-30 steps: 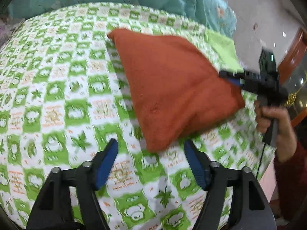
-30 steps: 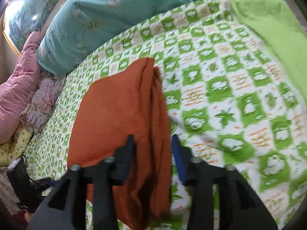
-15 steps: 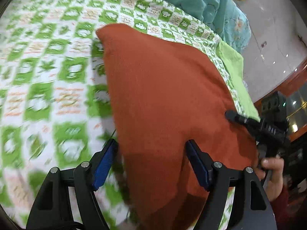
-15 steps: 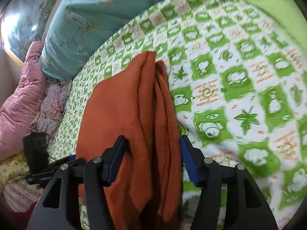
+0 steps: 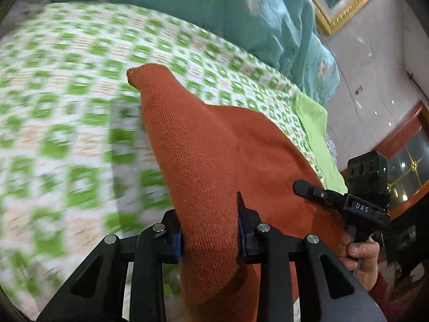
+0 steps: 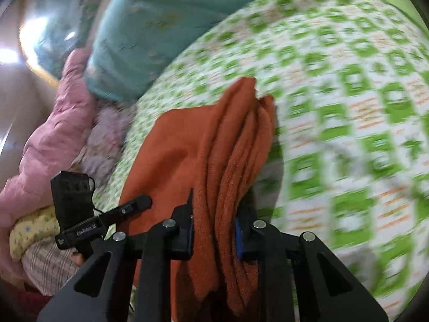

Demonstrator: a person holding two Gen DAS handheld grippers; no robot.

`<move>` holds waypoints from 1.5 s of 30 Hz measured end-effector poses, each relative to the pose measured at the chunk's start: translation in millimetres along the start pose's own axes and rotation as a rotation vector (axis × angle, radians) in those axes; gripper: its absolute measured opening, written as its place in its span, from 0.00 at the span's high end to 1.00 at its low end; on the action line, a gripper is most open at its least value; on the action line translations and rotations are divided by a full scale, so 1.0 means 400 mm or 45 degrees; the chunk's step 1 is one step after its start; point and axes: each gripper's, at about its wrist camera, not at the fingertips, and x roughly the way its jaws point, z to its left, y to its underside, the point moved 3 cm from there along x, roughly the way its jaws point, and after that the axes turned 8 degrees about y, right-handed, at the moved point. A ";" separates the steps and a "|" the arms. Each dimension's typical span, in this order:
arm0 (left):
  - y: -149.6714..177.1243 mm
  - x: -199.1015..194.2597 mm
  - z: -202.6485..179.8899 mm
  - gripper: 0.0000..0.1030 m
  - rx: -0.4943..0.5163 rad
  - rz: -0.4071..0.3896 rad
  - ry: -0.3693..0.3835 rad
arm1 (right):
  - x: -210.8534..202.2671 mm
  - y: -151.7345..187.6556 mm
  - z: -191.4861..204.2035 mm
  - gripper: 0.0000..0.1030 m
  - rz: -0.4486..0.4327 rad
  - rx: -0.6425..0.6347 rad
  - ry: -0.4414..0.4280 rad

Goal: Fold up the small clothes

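Observation:
An orange-brown knit garment [image 5: 214, 155] lies folded on the green-and-white patterned bedspread [image 5: 67, 107]. My left gripper [image 5: 209, 230] is shut on the garment's near left edge and lifts it. My right gripper [image 6: 214, 228] is shut on the bunched layered edge of the same garment [image 6: 228, 161]. The right gripper also shows in the left wrist view [image 5: 343, 204], and the left gripper shows in the right wrist view [image 6: 118, 212]. The garment's far corner [image 5: 134, 72] still touches the bed.
A teal quilt [image 5: 254, 26] lies at the back of the bed. A lime green cloth [image 5: 313, 123] lies at the bed's right edge. Pink and patterned clothes [image 6: 53, 134] are piled beside the bed's left side. The bedspread [image 6: 348, 107] is blurred by motion.
Both grippers have closed on the garment's near edge, which was between open jaws before. The near edge now rises off the bed and both views swing with the motion.

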 end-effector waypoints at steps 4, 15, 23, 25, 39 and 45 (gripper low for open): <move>0.040 -0.155 0.051 0.71 -0.011 -0.064 -0.053 | 0.058 0.039 0.111 0.77 0.030 -0.068 -0.108; 0.179 -0.236 0.254 0.59 -0.176 -0.040 -0.051 | 0.230 0.146 0.184 0.77 0.194 -0.173 -0.049; 0.078 -0.254 0.319 0.43 -0.222 -0.110 -0.059 | 0.231 0.146 0.173 0.77 0.188 -0.153 -0.042; 0.023 -0.245 0.343 0.46 -0.238 -0.141 -0.077 | 0.232 0.148 0.170 0.77 0.187 -0.142 -0.048; -0.251 -0.134 0.425 0.92 -0.148 -0.150 -0.363 | 0.194 0.151 0.201 0.62 0.134 -0.261 0.129; -0.145 -0.228 0.352 0.53 -0.145 -0.222 -0.413 | 0.145 0.088 0.214 0.62 -0.016 -0.219 0.172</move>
